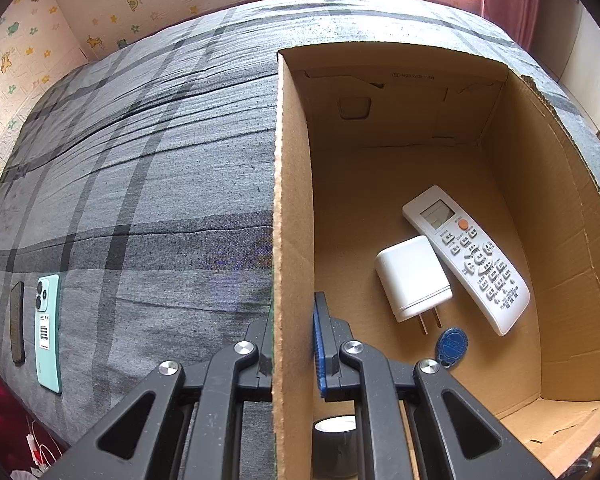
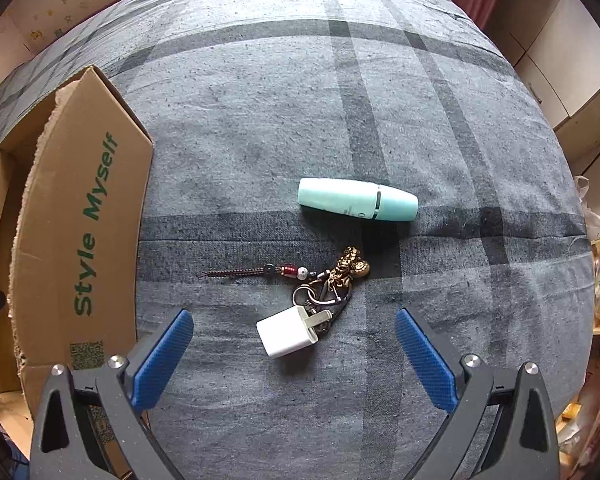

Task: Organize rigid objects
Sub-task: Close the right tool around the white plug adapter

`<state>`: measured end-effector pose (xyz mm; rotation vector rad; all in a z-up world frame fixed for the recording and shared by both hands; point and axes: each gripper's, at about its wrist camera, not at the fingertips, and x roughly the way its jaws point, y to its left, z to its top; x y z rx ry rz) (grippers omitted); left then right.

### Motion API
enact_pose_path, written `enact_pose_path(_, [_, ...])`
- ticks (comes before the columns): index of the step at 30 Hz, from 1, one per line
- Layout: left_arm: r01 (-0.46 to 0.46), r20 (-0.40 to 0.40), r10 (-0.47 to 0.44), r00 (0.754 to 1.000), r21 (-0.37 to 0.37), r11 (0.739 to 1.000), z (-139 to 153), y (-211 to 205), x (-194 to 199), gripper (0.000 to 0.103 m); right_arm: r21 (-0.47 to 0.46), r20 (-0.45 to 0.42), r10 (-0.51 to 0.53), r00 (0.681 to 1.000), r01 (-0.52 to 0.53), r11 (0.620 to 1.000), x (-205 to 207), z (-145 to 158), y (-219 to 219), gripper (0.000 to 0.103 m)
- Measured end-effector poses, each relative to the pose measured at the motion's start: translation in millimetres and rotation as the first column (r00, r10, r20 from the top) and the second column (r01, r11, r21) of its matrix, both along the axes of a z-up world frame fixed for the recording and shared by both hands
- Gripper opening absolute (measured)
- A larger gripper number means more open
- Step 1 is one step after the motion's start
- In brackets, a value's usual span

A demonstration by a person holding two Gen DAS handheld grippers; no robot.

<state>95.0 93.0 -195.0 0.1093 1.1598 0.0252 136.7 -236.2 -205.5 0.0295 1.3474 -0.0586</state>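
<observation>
A grey plaid bedspread (image 2: 300,120) is carrying an open cardboard box (image 1: 560,240) and several small items.

In the left wrist view, the left gripper (image 1: 294,344) is clamping the box's left wall, one finger outside and one blue-padded finger (image 1: 319,344) inside, pressing the cardboard between them. On the box floor, a white air-conditioner remote (image 1: 466,258) is lying diagonally toward the right wall, a larger white plug adapter (image 1: 412,278) is touching its left side, and a blue oval key fob (image 1: 452,344) is sitting just beyond the adapter's prongs. A dark cylinder with a white top (image 1: 334,436) is showing low at the near edge, partly hidden by the gripper. Outside the box, near the bedspread's left edge, a mint-green phone (image 1: 48,332) is lying face down just beside a slim dark object (image 1: 17,322).

In the right wrist view, the right gripper (image 2: 294,354) is hovering wide open, holding nothing, above a small white charger cube (image 2: 286,332). The cube's prongs are touching a bunch of keys with a brass charm (image 2: 332,284). A mint-green capsule-shaped case (image 2: 358,199) is lying farther on, near the bedspread's middle. The box, lettered "Style Myself", is standing at the left edge.
</observation>
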Motion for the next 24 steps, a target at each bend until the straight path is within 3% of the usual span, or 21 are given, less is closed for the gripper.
enact_pose_path(15, [0.001, 0.000, -0.001, 1.000, 0.004, 1.000, 0.1, 0.0, 0.4, 0.013, 0.010, -0.043, -0.032, 0.999, 0.032, 0.999, 2.7, -33.1, -2.9, 0.101])
enact_pose_path(20, [0.000, 0.000, 0.000, 1.000, 0.003, 1.000, 0.0, -0.1, 0.4, 0.013, 0.018, -0.060, -0.028, 0.998, 0.030, 0.999, 5.0, -35.9, -1.0, 0.080])
enact_pose_path(22, [0.001, 0.000, -0.001, 1.000, 0.003, 1.000, 0.1, 0.3, 0.3, 0.013, 0.014, -0.066, -0.023, 0.998, 0.024, 1.000, 4.1, -36.8, 0.4, 0.057])
enact_pose_path(24, [0.001, 0.000, -0.001, 1.000, 0.002, 1.000, -0.2, 0.2, 0.6, 0.013, 0.007, -0.056, -0.026, 0.998, 0.026, 1.000, 2.8, -35.7, 0.6, 0.047])
